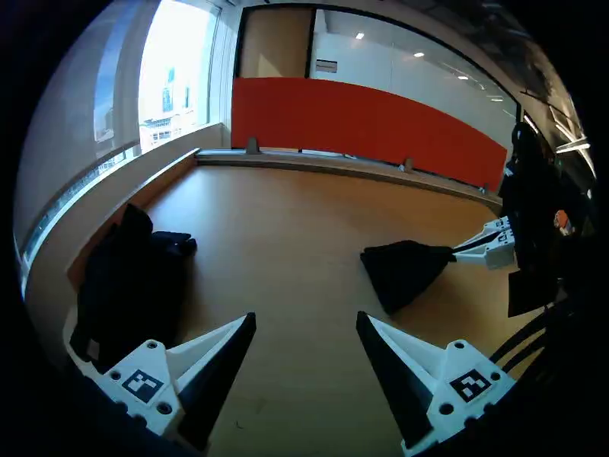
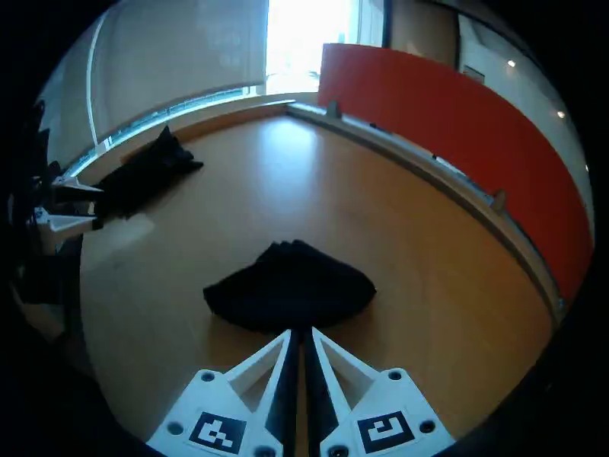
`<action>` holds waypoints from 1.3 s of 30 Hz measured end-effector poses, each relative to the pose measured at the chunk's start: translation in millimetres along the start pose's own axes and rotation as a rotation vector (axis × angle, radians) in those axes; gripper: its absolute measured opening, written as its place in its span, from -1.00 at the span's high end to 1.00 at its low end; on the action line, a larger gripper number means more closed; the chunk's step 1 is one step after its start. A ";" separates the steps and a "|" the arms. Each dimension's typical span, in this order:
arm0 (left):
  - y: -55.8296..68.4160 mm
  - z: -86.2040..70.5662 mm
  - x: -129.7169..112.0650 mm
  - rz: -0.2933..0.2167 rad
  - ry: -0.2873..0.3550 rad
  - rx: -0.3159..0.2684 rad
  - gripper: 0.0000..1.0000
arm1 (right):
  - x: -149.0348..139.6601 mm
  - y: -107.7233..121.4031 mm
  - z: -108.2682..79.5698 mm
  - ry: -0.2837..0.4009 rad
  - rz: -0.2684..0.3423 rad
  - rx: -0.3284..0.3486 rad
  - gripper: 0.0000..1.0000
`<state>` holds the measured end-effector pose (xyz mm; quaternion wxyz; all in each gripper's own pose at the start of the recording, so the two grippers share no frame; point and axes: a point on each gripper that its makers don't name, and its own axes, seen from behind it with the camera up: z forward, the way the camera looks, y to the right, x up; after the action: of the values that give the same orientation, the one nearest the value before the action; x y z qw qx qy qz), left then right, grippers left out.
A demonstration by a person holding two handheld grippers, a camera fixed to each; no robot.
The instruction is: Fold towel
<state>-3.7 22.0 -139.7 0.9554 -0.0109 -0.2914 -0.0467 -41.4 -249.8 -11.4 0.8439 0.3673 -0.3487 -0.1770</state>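
A black towel [image 1: 403, 270] lies bunched on the wooden table [image 1: 304, 221], pulled to a point at its right end. My right gripper [image 1: 455, 254] is shut on that point. In the right gripper view the same towel [image 2: 289, 293] spreads out just beyond the right gripper [image 2: 301, 335], whose fingers are pressed together on its near edge. My left gripper [image 1: 304, 320] is open over bare table, left of the towel and apart from it, with nothing between its fingers. It also shows at the left of the right gripper view, as the left gripper [image 2: 97, 206].
A second dark cloth pile [image 1: 129, 282] lies by the window-side ledge, seen again as the pile [image 2: 148, 179] in the right gripper view. An orange partition [image 1: 365, 126] and a raised rail [image 1: 342, 164] close off the table's far edge. A dark-clothed person [image 1: 533, 221] stands at the right.
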 end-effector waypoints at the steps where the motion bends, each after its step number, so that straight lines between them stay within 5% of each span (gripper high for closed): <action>1: 1.1 0.6 1.7 0.003 0.002 -0.003 -0.96 | 7.0 1.9 -2.6 0.013 0.004 -0.003 0.92; 15: 16.3 8.4 26.6 0.024 0.026 -0.036 -0.96 | 65.5 20.9 -46.7 0.138 0.033 -0.043 0.92; 39: 25.6 19.7 39.3 0.045 0.022 -0.048 -0.96 | 46.4 92.6 -115.4 0.167 0.119 -0.142 0.92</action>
<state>20.2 45.1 -101.2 0.9588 -0.0400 -0.2793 -0.0323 77.6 -156.4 22.5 0.9028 0.2988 -0.2851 -0.1195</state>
